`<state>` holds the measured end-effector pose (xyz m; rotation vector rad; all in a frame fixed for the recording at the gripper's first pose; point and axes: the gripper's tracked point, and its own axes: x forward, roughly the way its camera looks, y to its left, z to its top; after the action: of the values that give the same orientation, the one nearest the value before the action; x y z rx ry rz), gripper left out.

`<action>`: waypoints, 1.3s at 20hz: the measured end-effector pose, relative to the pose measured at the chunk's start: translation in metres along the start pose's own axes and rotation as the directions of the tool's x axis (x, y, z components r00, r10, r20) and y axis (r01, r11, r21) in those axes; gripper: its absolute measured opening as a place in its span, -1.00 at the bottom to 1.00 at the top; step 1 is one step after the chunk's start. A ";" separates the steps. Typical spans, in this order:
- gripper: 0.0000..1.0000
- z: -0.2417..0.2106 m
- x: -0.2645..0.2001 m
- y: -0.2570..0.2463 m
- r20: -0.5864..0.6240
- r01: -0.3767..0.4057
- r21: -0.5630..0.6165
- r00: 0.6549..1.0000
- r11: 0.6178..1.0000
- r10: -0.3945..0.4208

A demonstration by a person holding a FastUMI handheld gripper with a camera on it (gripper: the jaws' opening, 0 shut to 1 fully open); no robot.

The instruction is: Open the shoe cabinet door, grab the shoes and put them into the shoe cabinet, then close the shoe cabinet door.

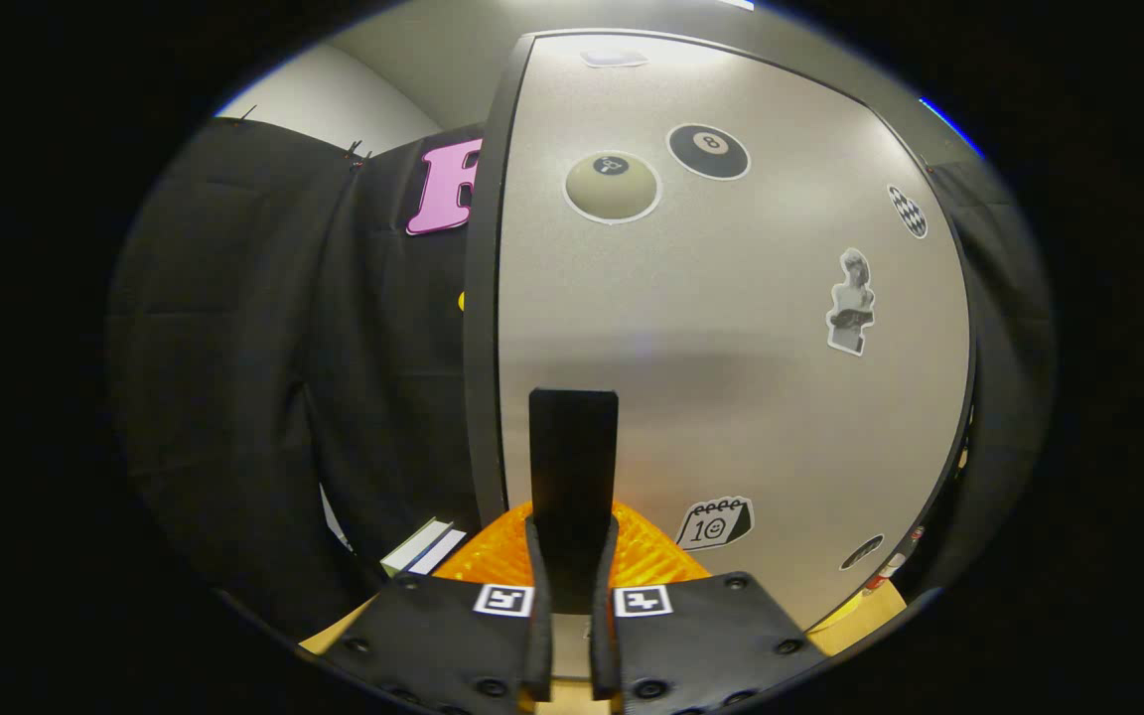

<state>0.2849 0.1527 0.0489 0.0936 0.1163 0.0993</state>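
Overhead glare, dim fisheye-warped edges

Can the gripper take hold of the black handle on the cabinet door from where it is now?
Probably yes, it already has: the gripper has its fingers at both sides of the black handle on the grey cabinet door, apparently pressing it, with nothing between.

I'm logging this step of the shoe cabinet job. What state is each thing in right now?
Cabinet door: upright, face toward the gripper; open or closed cannot be told.
Door handle: upright black bar, held between the fingers.
Gripper: shut on the door handle.
Stickers: stuck flat on the door.
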 end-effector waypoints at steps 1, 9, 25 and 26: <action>-0.73 0.000 -0.002 0.001 0.003 -0.020 0.009 1.000 1.000 0.020; -0.82 -0.002 -0.034 -0.002 0.012 -0.097 -0.036 0.995 0.995 0.098; -0.82 -0.001 -0.081 -0.025 0.048 -0.179 -0.080 0.982 0.981 0.184; -0.82 -0.001 -0.082 -0.026 0.049 -0.191 -0.081 0.979 0.978 0.196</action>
<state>0.2061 0.1180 0.0543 0.0315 0.0466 0.2954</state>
